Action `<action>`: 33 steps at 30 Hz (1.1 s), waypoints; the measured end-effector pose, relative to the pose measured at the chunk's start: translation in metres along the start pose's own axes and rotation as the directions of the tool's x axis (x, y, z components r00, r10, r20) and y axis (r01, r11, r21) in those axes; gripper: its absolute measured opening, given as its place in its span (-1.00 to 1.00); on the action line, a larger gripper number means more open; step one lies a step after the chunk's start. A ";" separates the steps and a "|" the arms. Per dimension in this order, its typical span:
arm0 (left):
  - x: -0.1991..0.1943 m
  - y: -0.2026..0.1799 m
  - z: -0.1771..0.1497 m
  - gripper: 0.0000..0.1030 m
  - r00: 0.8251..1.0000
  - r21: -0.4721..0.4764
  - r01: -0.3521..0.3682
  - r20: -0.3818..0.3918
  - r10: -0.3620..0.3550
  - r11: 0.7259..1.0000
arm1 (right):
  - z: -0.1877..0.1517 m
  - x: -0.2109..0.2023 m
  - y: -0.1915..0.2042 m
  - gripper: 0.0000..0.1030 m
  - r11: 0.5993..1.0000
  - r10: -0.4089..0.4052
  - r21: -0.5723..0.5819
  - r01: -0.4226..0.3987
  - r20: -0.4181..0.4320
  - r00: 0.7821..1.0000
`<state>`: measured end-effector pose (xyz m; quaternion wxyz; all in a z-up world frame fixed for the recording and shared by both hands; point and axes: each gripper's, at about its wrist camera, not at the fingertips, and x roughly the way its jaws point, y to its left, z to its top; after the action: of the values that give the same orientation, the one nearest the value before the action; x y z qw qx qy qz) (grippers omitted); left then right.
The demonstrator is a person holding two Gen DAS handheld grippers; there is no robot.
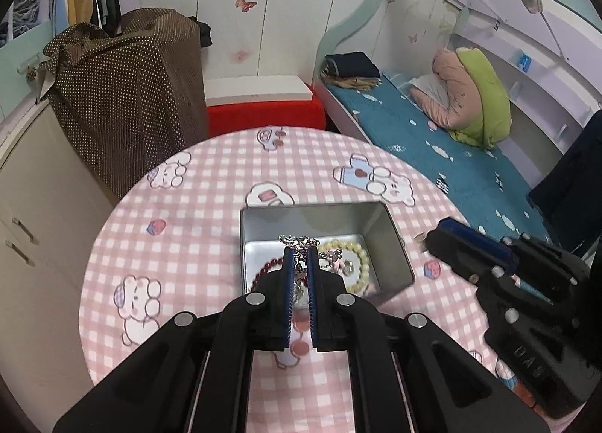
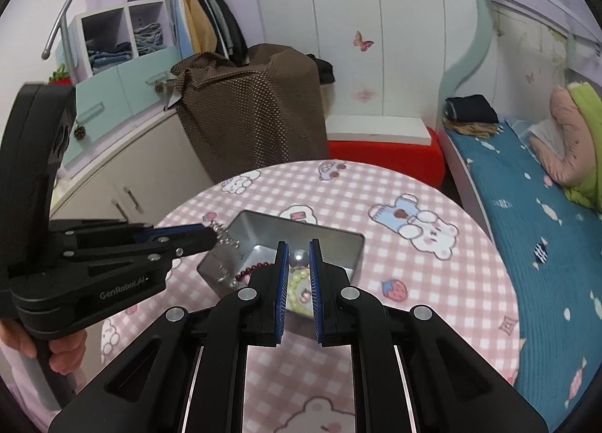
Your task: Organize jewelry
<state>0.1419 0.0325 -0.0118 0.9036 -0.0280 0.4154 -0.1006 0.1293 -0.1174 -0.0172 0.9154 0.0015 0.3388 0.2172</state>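
Observation:
An open silver tin box (image 1: pixel 395 244) (image 2: pixel 338 241) sits on the round table. Inside lie a dark red bead bracelet (image 1: pixel 263 273) (image 2: pixel 250 269) and a pale yellow bead bracelet (image 1: pixel 361 263) (image 2: pixel 295 280). My left gripper (image 1: pixel 300 250) (image 2: pixel 214 233) is shut on a silver chain (image 1: pixel 299 241) (image 2: pixel 227 248) and holds it over the box's near left side; the chain hangs down the box wall. My right gripper (image 2: pixel 299 244) (image 1: pixel 427 239) is shut on a white pearl (image 2: pixel 299 258) and holds it above the box.
The table wears a pink checked cloth with bears (image 1: pixel 188 229) (image 2: pixel 414 282). Behind it stand a red stool (image 1: pixel 263 113), a brown dotted covered object (image 1: pixel 124 94) and a cabinet (image 1: pixel 37 207). A bed with a blue sheet (image 1: pixel 451 154) lies to the right.

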 end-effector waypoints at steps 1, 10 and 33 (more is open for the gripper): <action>0.001 0.000 0.002 -0.89 1.000 0.001 0.001 0.001 -0.001 1.000 | 0.001 0.002 0.001 -0.77 1.000 0.002 -0.002 -0.002 -0.003 1.000; 0.018 0.010 0.006 -0.24 0.999 -0.024 -0.016 -0.039 0.015 1.000 | 0.005 0.024 -0.007 -0.16 0.999 0.013 0.032 -0.012 -0.043 0.999; -0.002 0.001 -0.018 0.20 0.991 -0.024 -0.134 -0.032 0.134 0.991 | -0.010 -0.016 -0.017 0.60 0.988 -0.132 0.083 0.133 -0.010 0.991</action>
<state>0.1277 0.0349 -0.0224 0.9015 -0.0102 0.4312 -0.0348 0.1190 -0.1406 -0.0172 0.9263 0.0170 0.3489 0.1414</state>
